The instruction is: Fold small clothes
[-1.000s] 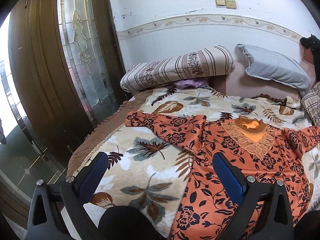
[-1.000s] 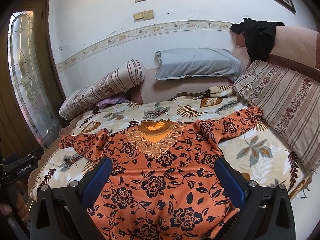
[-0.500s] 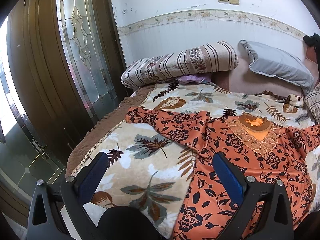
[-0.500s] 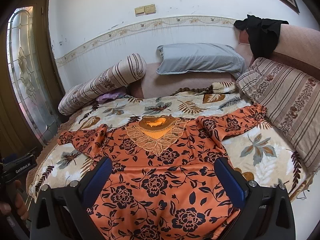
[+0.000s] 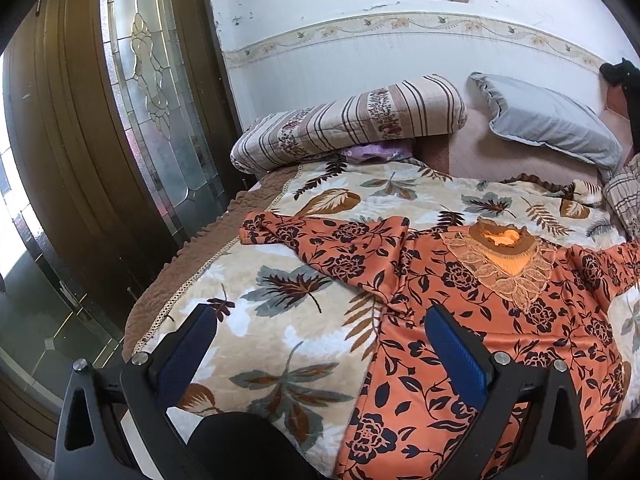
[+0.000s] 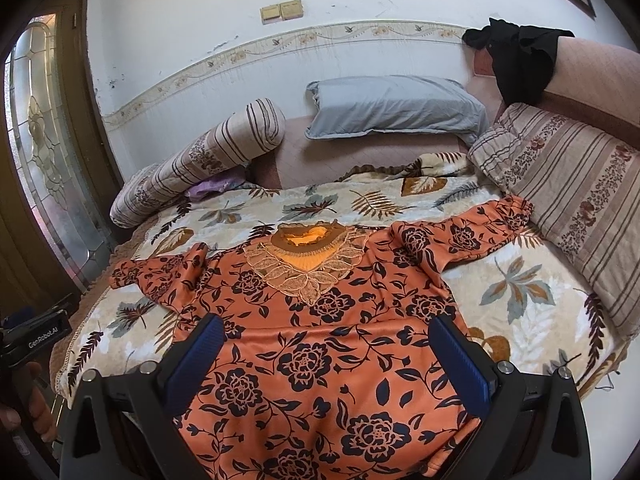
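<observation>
bed (image 6: 520, 312) | leaf blanket; orange top (image 6: 320, 340) spread flat; pillows

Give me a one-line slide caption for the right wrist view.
Open right gripper poised over an unfolded orange floral top spread on the leaf-print blanket.

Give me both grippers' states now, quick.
Left gripper: open, holding nothing, above the blanket.
Right gripper: open, holding nothing, above the blouse.

Leaf-print blanket (image 6: 516, 300) covers bed. Striped bolster (image 6: 200, 160) lies at far left w/ a purple cloth (image 6: 212, 189) tucked under it. Grey pillow (image 6: 394, 106) leans on wall; striped cushion (image 6: 572, 184) at right. Black garment (image 6: 520, 60) draped over headboard. Leaded-glass door (image 5: 156, 92) at left.
</observation>
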Demonstrator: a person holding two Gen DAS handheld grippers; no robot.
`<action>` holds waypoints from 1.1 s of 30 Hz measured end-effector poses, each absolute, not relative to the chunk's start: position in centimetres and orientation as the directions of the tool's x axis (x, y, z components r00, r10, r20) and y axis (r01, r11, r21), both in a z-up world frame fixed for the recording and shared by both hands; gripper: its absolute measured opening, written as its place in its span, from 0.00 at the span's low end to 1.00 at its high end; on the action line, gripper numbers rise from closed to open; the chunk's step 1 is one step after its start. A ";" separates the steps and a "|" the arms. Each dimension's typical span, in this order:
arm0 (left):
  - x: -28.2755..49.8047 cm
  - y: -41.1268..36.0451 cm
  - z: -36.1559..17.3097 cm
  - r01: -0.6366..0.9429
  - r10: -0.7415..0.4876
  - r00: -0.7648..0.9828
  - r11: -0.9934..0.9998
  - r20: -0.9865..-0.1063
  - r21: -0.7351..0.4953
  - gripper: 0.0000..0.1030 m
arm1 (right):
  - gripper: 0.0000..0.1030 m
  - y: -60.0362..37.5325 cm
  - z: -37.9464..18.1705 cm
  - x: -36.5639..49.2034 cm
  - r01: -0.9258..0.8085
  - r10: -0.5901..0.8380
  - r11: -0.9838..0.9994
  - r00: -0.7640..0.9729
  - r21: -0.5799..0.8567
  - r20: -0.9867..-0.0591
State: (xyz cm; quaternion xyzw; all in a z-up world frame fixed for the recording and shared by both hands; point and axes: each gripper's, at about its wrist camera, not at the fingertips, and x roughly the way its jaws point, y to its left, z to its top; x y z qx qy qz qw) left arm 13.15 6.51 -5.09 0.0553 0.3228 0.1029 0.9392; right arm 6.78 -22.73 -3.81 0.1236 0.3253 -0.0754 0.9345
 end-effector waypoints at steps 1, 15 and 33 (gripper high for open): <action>13.2 6.3 -5.1 -0.154 0.226 0.770 0.973 -0.597 0.170 1.00 | 1.00 -22.9 -3.9 6.7 0.224 -0.061 0.957 0.777 0.184 -0.627; 13.7 2.9 -5.3 -0.083 0.177 0.782 0.980 -0.598 0.182 1.00 | 1.00 -24.6 -4.5 6.8 0.263 -0.079 0.944 0.766 0.198 -0.638; 23.9 -0.9 -16.4 0.134 0.008 0.499 0.987 -0.867 0.086 1.00 | 1.00 -37.5 -10.0 13.8 0.366 -0.045 0.843 0.778 0.394 -0.626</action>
